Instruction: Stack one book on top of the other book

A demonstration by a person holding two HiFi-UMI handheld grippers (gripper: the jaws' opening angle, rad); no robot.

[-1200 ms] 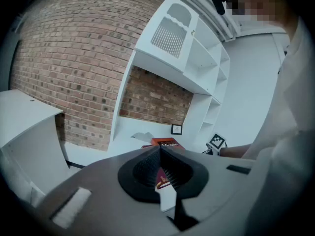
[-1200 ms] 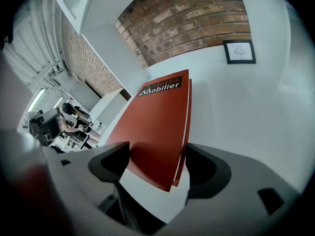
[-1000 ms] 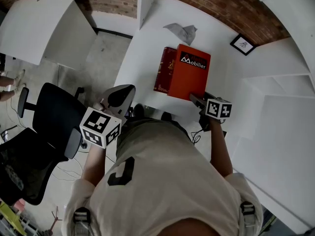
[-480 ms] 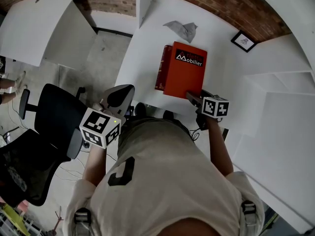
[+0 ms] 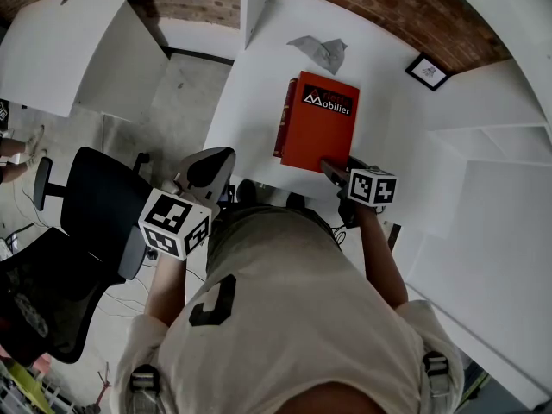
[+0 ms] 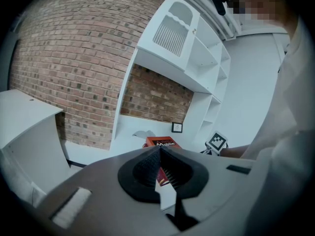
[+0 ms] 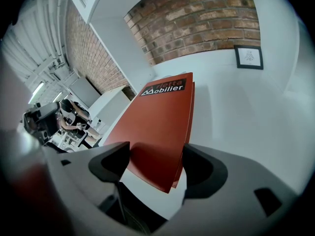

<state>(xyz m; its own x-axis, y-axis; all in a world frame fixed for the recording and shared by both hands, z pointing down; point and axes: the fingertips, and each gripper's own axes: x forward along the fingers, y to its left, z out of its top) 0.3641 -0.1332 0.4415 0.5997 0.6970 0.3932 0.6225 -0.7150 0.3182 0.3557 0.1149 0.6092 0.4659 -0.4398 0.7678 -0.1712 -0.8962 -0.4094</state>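
Note:
An orange-red book (image 5: 317, 130) (image 7: 160, 117) with white lettering lies on top of a dark red book (image 5: 282, 128), which shows only as a strip along its left side. Both rest on the white table (image 5: 250, 102). My right gripper (image 5: 331, 167) (image 7: 155, 156) is open at the orange-red book's near right corner, and that corner lies between its jaws. My left gripper (image 5: 208, 167) (image 6: 160, 151) is shut on nothing and hangs off the table's near left edge. The left gripper view shows the orange-red book (image 6: 160, 142) far off.
A crumpled grey paper (image 5: 319, 53) lies behind the books. A small framed picture (image 5: 427, 74) (image 7: 248, 57) leans at the back right. A black office chair (image 5: 95, 205) stands to the left on the floor. White shelving (image 5: 483, 171) is on the right.
The orange-red book has slid left and turned squarer, so it covers more of the dark red book. My right gripper moved left with it. The left gripper stayed put.

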